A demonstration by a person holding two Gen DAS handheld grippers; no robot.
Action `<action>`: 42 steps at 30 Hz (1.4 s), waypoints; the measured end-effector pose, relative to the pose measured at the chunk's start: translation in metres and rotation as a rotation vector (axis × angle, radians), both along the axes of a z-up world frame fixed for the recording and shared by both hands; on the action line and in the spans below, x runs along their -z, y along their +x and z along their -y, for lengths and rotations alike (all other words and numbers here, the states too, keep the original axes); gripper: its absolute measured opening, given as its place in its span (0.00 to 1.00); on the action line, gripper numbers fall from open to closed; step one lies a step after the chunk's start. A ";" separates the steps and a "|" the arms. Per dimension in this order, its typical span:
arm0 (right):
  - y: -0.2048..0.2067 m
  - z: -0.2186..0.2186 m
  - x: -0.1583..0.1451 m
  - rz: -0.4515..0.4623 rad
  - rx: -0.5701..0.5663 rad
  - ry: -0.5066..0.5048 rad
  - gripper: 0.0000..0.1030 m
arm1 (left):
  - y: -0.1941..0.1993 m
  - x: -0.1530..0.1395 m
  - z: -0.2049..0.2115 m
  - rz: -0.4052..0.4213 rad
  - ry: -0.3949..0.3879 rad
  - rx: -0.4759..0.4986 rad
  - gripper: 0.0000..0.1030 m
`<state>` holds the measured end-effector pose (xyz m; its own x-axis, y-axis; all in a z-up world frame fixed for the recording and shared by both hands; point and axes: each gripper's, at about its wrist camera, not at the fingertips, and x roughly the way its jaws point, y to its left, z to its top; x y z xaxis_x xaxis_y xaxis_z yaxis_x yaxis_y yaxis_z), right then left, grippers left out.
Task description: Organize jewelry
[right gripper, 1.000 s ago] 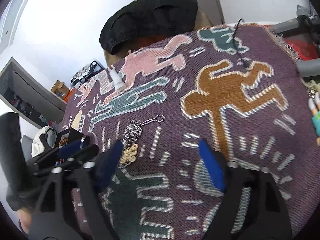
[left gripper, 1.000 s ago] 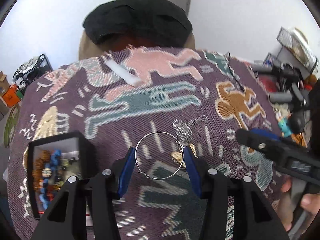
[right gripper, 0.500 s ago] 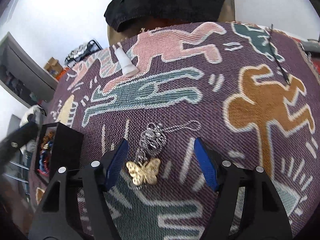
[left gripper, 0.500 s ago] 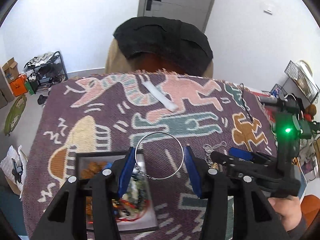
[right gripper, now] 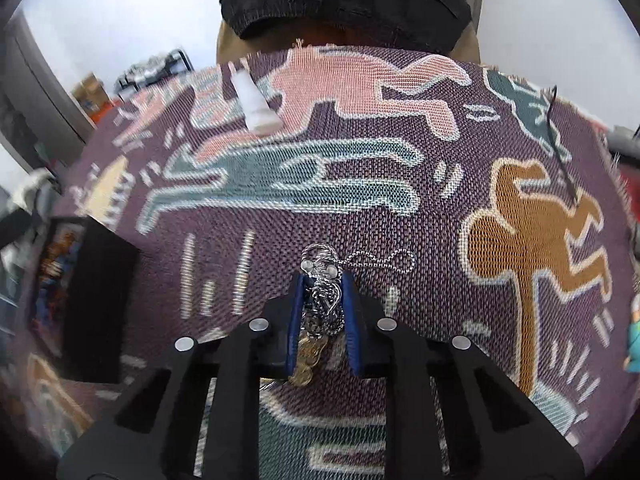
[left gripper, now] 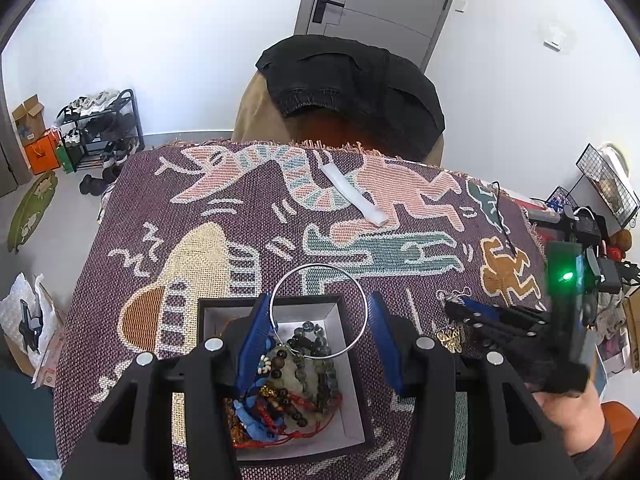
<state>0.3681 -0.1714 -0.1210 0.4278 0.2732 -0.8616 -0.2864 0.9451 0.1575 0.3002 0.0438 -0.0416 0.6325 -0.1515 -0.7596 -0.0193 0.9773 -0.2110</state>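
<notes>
My left gripper (left gripper: pixel 318 312) is shut on a thin silver bangle (left gripper: pixel 362 300) and holds it over a black jewelry box (left gripper: pixel 272 302) with a white lining, filled with bead bracelets (left gripper: pixel 304 364). My right gripper (right gripper: pixel 322 284) is shut on a bunched silver chain (right gripper: pixel 320 260) with a gold butterfly pendant (right gripper: pixel 306 356) between its blue pads, down on the patterned cloth (right gripper: pixel 360 140). The right gripper (left gripper: pixel 460 306) also shows in the left wrist view, just right of the box, with the gold pendant (left gripper: pixel 450 338) under it.
A white strip (left gripper: pixel 354 196) lies on the far part of the cloth. A chair with a black garment (left gripper: pixel 352 80) stands behind the table. Clutter and a wire basket (left gripper: pixel 608 184) sit at the right edge. The box (right gripper: pixel 96 308) is at my right gripper's left.
My left gripper carried the bangle left and back until it hangs over the box. My right gripper moved onto the chain and pendant and closed on them.
</notes>
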 end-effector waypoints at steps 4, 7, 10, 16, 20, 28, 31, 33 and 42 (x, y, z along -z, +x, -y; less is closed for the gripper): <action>-0.010 0.004 -0.027 0.066 -0.010 0.012 0.18 | -0.006 0.000 -0.003 0.001 0.000 0.001 0.46; -0.017 0.004 -0.051 0.108 -0.017 0.020 0.18 | -0.008 0.000 -0.006 -0.003 -0.004 -0.003 0.46; -0.024 0.001 -0.072 0.145 -0.027 0.030 0.18 | -0.013 0.003 -0.009 -0.008 -0.005 -0.002 0.46; -0.037 -0.011 -0.119 0.226 -0.053 0.042 0.18 | -0.019 0.019 -0.016 -0.045 0.001 -0.016 0.47; -0.045 -0.023 -0.142 0.264 -0.074 0.040 0.18 | -0.023 0.025 -0.027 -0.045 0.004 -0.049 0.78; -0.061 -0.054 -0.179 0.319 -0.126 0.061 0.18 | -0.041 0.003 -0.054 0.043 -0.004 -0.103 0.92; -0.067 -0.069 -0.186 0.330 -0.151 0.067 0.18 | -0.048 -0.001 -0.068 0.048 -0.003 -0.123 0.92; -0.070 -0.079 -0.189 0.333 -0.167 0.072 0.18 | -0.054 -0.002 -0.075 0.052 0.005 -0.134 0.92; -0.078 -0.131 -0.177 0.304 -0.237 0.072 0.18 | -0.079 -0.002 -0.111 0.073 0.030 -0.190 0.92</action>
